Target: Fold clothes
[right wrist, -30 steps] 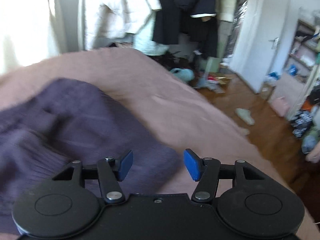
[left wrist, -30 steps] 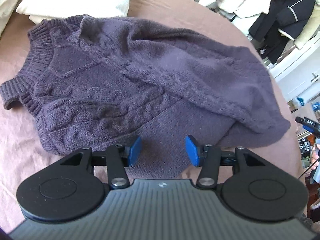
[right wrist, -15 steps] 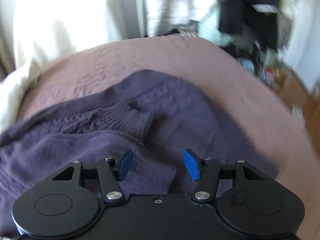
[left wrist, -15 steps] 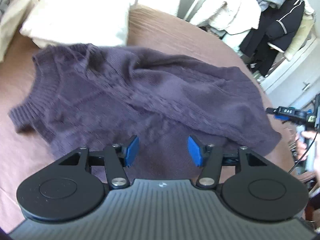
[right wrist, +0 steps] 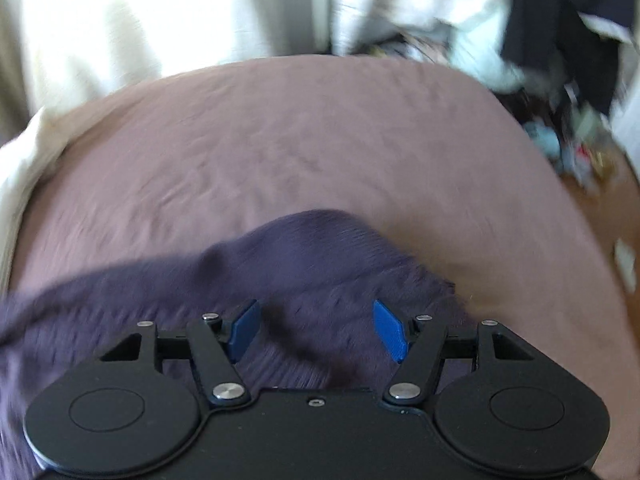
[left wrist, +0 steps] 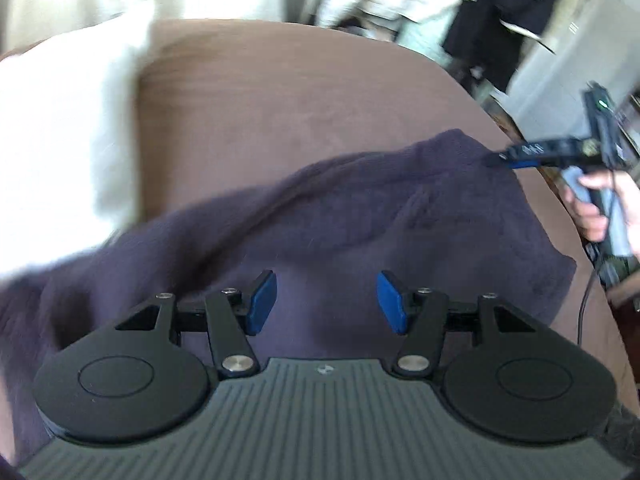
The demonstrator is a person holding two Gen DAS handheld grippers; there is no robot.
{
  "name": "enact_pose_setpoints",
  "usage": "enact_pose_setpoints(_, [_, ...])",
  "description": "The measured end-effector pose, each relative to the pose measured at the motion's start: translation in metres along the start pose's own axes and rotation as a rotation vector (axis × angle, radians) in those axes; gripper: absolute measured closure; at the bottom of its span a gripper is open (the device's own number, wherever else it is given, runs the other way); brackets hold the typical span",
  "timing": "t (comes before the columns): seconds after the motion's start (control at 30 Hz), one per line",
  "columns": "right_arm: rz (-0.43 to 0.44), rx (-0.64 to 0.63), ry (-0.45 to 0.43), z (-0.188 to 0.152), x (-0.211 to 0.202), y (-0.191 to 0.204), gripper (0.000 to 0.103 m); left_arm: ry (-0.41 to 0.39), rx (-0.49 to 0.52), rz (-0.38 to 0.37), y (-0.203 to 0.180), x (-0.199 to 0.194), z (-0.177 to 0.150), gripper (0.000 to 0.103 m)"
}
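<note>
Left wrist view: left gripper (left wrist: 326, 300) half open, just widened, empty, above purple sweater (left wrist: 360, 216) on brown bed (left wrist: 300, 92). Right wrist view: right gripper (right wrist: 316, 330) wider, just opened further, nothing held, over sweater edge.

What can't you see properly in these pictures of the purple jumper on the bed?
- Left wrist view: the purple jumper is smeared by motion blur, so its knit pattern is lost; its near part hides behind the left hand-held gripper.
- Right wrist view: the jumper's left side is cut off by the picture edge, and the right hand-held gripper covers its near part.
- Both views: the hanging clothes behind the bed are too blurred to tell apart.
</note>
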State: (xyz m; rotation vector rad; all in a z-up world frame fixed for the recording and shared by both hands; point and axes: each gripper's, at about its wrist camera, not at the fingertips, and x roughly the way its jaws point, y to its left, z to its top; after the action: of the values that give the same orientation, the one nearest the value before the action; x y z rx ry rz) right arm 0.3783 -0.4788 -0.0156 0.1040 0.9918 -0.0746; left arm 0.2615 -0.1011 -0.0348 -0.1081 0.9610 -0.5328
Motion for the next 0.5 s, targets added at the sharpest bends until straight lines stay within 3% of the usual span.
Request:
enact_pose_setpoints(0.07, [-0.030, 0.051, -0.002, 0.012, 0.017, -0.014, 0.035, 0.014, 0.043, -0.003, 0.002, 0.022, 0.020, 0.044])
enact_pose_setpoints(0.2, [-0.172, -0.103, -0.009, 0.031, 0.040, -0.023, 0.035, 0.046, 0.042, 0.009, 0.020, 0.057, 0.043, 0.043])
enact_pose_setpoints(0.27, [-0.122, -0.096, 0.030, 0.037, 0.049, -0.033, 0.035, 0.061, 0.009, 0.005, 0.034, 0.072, 0.047, 0.043])
enact_pose_setpoints(0.4, [0.102, 0.034, 0.101, 0.029, 0.064, -0.042, 0.035, 0.118, 0.010, 0.031, 0.042, 0.110, 0.044, 0.042])
enact_pose_setpoints(0.43, [0.159, 0.055, 0.110, 0.024, 0.067, -0.042, 0.050, 0.107, 0.027, 0.039, 0.040, 0.112, 0.043, 0.040])
enact_pose_setpoints(0.47, [0.189, 0.052, 0.109, 0.018, 0.069, -0.038, 0.089, 0.091, 0.043, 0.044, 0.038, 0.112, 0.042, 0.038])
enact_pose_setpoints(0.5, [0.135, -0.024, 0.068, 0.008, 0.062, -0.024, 0.089, 0.084, 0.049, 0.044, 0.036, 0.111, 0.040, 0.034])
